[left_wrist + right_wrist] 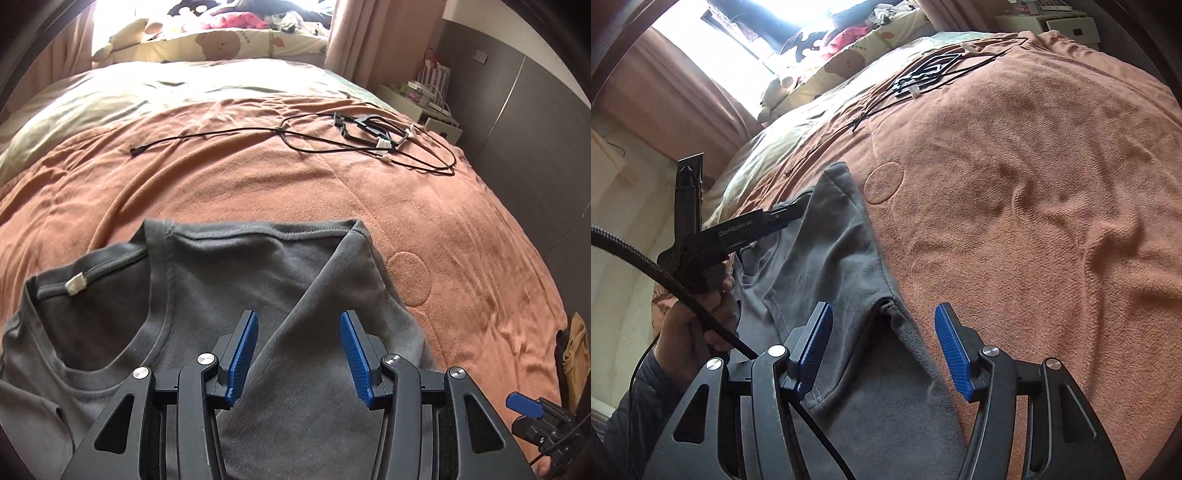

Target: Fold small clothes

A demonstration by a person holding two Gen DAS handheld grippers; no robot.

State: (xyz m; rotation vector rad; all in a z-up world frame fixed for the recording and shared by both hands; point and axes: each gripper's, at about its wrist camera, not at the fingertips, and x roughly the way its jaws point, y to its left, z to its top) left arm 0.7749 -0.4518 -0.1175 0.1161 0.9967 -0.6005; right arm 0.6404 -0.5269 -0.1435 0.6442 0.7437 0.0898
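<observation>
A wide bed under a nubby orange blanket holds a soft grey T-shirt, one sleeve folded across its chest, body running back toward the person. The left gripper hangs over the folded sleeve, the right gripper over the shirt's side edge; both stand open, holding nothing.

Orange blanket covers the bed; pink curtains flank a bright window
</observation>
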